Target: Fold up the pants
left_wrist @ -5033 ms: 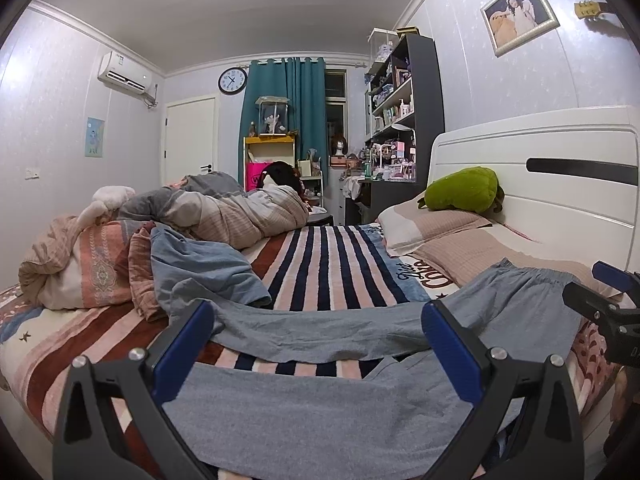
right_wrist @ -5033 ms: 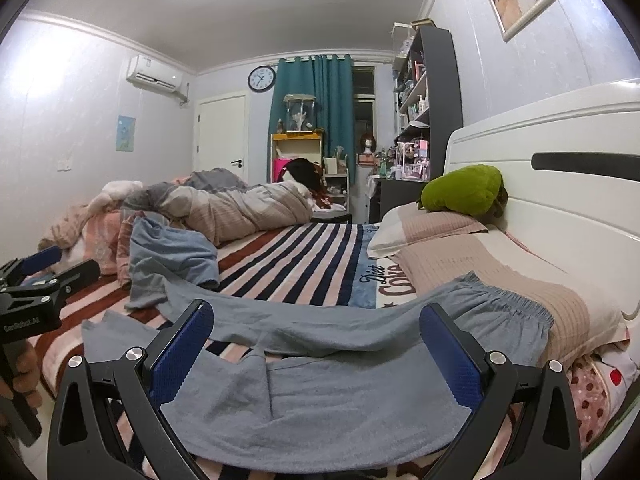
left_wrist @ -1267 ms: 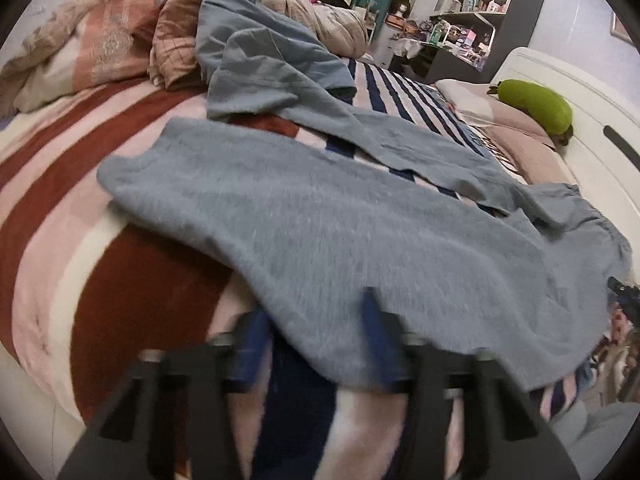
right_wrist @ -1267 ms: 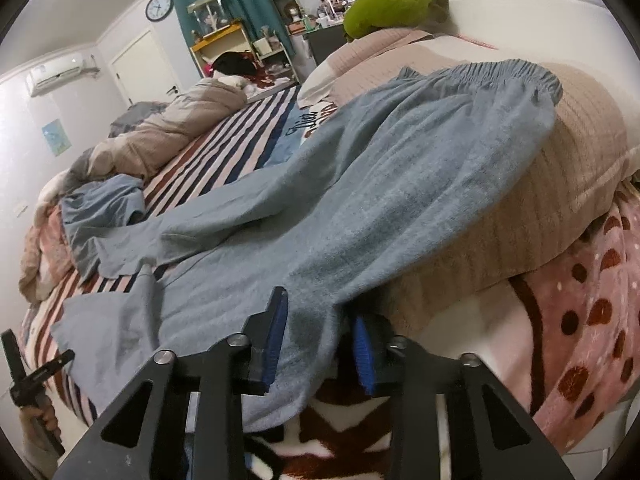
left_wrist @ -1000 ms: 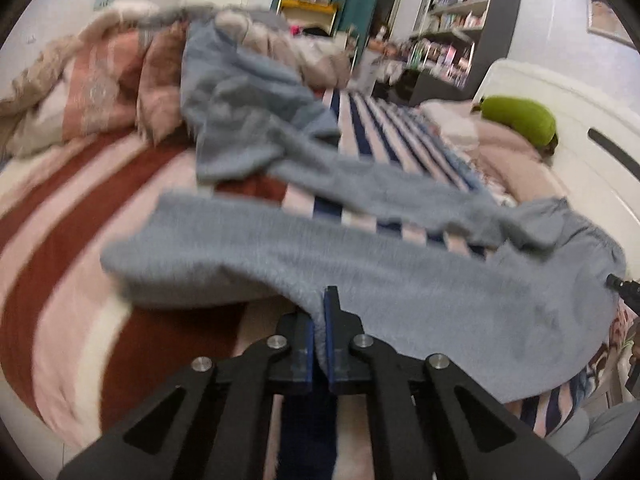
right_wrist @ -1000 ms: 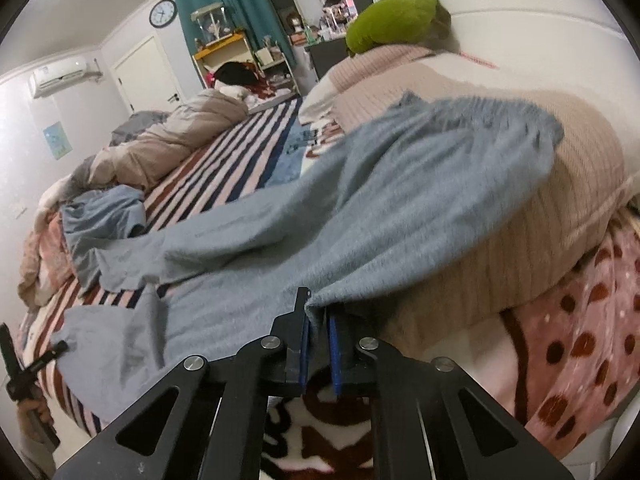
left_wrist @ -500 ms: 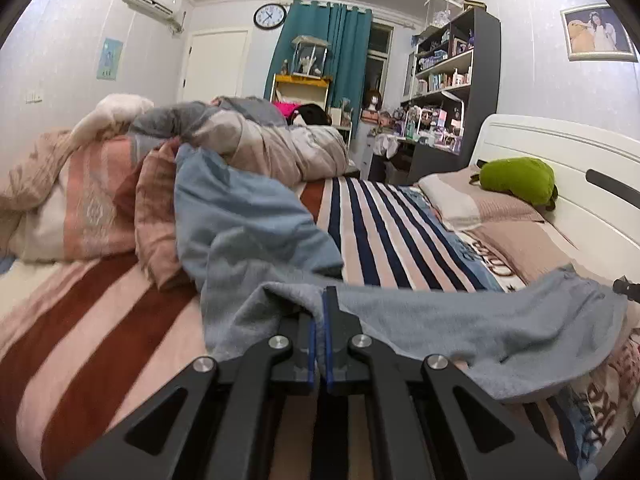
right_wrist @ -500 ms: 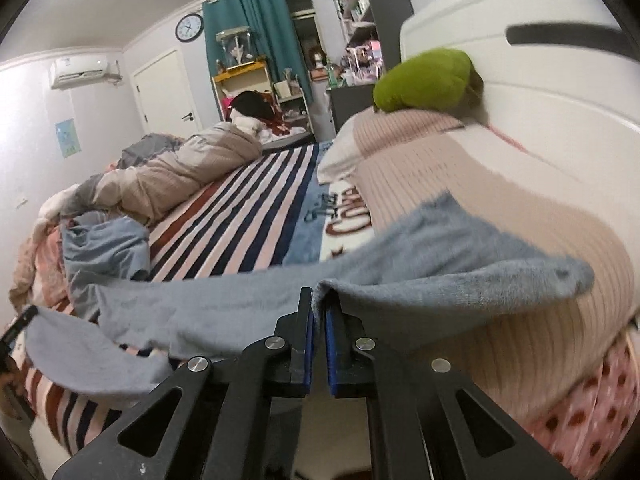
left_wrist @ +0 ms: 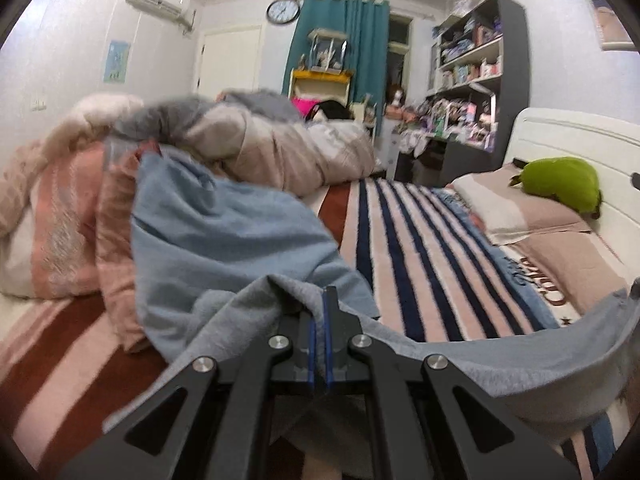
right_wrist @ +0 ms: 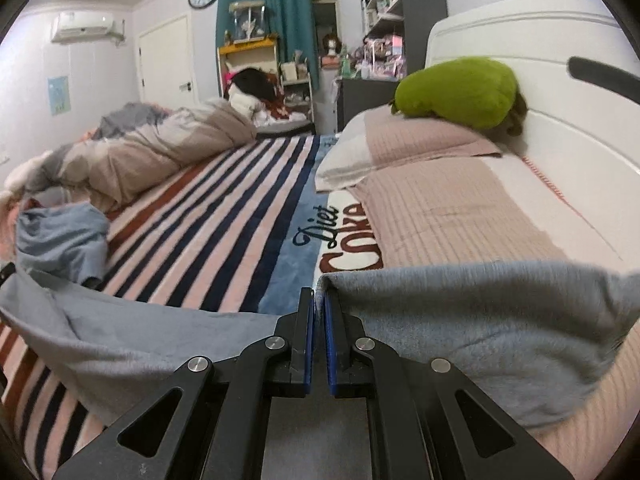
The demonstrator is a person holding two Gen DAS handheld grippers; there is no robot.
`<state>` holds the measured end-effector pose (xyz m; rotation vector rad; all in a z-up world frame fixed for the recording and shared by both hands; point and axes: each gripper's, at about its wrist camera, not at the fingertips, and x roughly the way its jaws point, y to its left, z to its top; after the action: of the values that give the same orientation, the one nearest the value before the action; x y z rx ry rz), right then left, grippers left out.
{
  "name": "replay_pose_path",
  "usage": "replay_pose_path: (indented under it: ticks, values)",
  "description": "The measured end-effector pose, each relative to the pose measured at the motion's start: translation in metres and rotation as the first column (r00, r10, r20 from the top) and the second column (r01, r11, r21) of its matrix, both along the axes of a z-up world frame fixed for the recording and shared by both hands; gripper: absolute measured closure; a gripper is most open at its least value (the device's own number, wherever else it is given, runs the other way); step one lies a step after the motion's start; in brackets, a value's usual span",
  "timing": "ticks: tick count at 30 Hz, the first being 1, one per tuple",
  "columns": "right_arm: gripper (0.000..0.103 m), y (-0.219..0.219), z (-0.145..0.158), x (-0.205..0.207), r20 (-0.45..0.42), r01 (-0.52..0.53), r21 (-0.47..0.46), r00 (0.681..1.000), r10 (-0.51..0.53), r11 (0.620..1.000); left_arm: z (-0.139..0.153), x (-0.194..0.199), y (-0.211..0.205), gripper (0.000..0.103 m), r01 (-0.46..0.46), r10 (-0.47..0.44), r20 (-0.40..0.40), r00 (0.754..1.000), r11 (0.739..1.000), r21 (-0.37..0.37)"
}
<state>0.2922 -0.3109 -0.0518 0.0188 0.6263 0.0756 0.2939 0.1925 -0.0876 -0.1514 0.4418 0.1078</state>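
Grey pants point(left_wrist: 500, 364) hang stretched over the striped bed point(right_wrist: 224, 216), sagging toward 6 o'clock between our grippers. We've got the left gripper point(left_wrist: 319, 312) and right gripper point(right_wrist: 319, 308) jaws both pinched tight on their fabric edge.

Soft matt grey cloth pants point(right_wrist: 480, 328), plush striped blanket point(right_wrist: 224, 216), matt black plastic fingers point(right_wrist: 306, 332).

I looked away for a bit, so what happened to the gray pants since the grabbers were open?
Both grabbers closed on the near edge of the pants and lifted it off the bed: the left gripper holds one end, the right gripper the other, and the cloth hangs between them. The striped blanket, pillows and green plush toy stayed put.
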Motion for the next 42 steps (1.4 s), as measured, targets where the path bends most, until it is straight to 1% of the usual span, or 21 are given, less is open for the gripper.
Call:
replay_pose_path:
  ticks: [4,6,7,8,10,14,17,18,20,21,23,25,27,29,32,33,35,36,37,39,42]
  values:
    - [0.103,0.005,-0.025,0.039,-0.038,-0.012,-0.050,0.999,0.010,0.999,-0.036,0.030,0.004,0.098,-0.019,0.022,-0.101,0.995,0.999,0.034]
    - [0.103,0.008,-0.039,0.060,-0.068,-0.021,-0.063,0.998,0.017,0.998,-0.051,0.037,0.006,0.083,-0.039,0.048,-0.146,0.988,0.998,0.058]
    - [0.103,0.010,-0.044,0.065,-0.079,-0.024,-0.069,0.997,0.019,0.997,-0.054,0.037,0.008,0.070,-0.045,0.054,-0.150,0.987,0.997,0.060]
    - [0.103,0.012,-0.050,0.073,-0.092,-0.031,-0.075,0.995,0.024,0.997,-0.055,0.036,0.009,0.056,-0.047,0.055,-0.146,0.988,0.997,0.056]
    - [0.103,0.014,-0.057,0.079,-0.103,-0.043,-0.080,0.994,0.034,0.996,-0.052,0.029,0.012,0.040,-0.041,0.044,-0.107,0.993,0.999,0.032]
    - [0.100,0.014,-0.055,0.074,-0.111,-0.065,-0.043,0.992,0.060,0.997,-0.040,0.013,0.007,0.036,-0.034,0.036,-0.035,0.999,0.998,0.044]
    - [0.068,0.004,-0.042,0.056,-0.115,-0.066,-0.057,0.992,0.059,0.996,-0.023,-0.004,-0.008,0.035,0.016,-0.018,0.025,1.000,0.998,0.053]
    - [0.063,0.002,-0.038,0.050,-0.112,-0.063,-0.080,0.992,0.054,0.995,-0.015,-0.008,-0.016,0.033,0.045,-0.048,0.042,0.998,0.997,0.058]
    - [0.060,-0.006,-0.028,0.036,-0.112,-0.049,-0.155,0.993,0.032,0.987,-0.001,-0.012,-0.041,0.017,0.170,-0.174,0.033,0.984,0.981,0.094]
    - [0.053,-0.012,-0.024,0.030,-0.121,-0.037,-0.186,0.992,0.015,0.982,0.002,-0.011,-0.051,0.017,0.223,-0.226,0.023,0.974,0.969,0.109]
    - [0.045,-0.024,-0.017,0.023,-0.135,-0.023,-0.213,0.991,-0.006,0.977,0.004,-0.005,-0.081,0.017,0.377,-0.374,-0.044,0.926,0.916,0.140]
    - [0.042,-0.036,-0.011,0.017,-0.155,-0.020,-0.241,0.988,-0.019,0.970,-0.003,0.010,-0.115,0.017,0.527,-0.509,-0.151,0.848,0.839,0.136]
    - [0.038,-0.043,-0.008,0.017,-0.178,-0.033,-0.261,0.984,-0.015,0.965,-0.010,0.025,-0.141,0.017,0.608,-0.574,-0.221,0.789,0.782,0.138]
    - [0.034,-0.042,-0.008,0.019,-0.215,-0.093,-0.270,0.976,0.034,0.958,-0.016,0.039,-0.156,0.017,0.633,-0.584,-0.280,0.762,0.763,0.130]
    - [0.029,-0.021,-0.017,0.027,-0.288,-0.251,-0.281,0.943,0.168,0.926,-0.028,0.063,-0.171,0.017,0.697,-0.643,-0.342,0.685,0.715,0.052]
    - [0.029,-0.013,-0.021,0.029,-0.308,-0.298,-0.279,0.928,0.209,0.913,-0.033,0.070,-0.175,0.017,0.707,-0.657,-0.342,0.672,0.707,0.031]
    - [0.029,0.015,-0.036,0.038,-0.381,-0.436,-0.265,0.867,0.322,0.860,-0.042,0.077,-0.174,0.017,0.717,-0.671,-0.342,0.658,0.697,0.010]
    - [0.029,0.027,-0.042,0.042,-0.411,-0.485,-0.253,0.837,0.361,0.837,-0.048,0.079,-0.172,0.017,0.732,-0.691,-0.354,0.630,0.681,-0.027]
    - [0.029,0.045,-0.053,0.047,-0.448,-0.554,-0.228,0.790,0.418,0.801,-0.051,0.079,-0.171,0.017,0.743,-0.706,-0.368,0.605,0.667,-0.056]
    - [0.029,0.075,-0.069,0.057,-0.498,-0.646,-0.208,0.716,0.488,0.735,-0.054,0.074,-0.167,0.017,0.756,-0.725,-0.363,0.585,0.650,-0.081]
    - [0.029,0.113,-0.089,0.071,-0.544,-0.732,-0.212,0.639,0.544,0.647,-0.063,0.069,-0.168,0.018,0.775,-0.737,-0.386,0.555,0.627,-0.081]
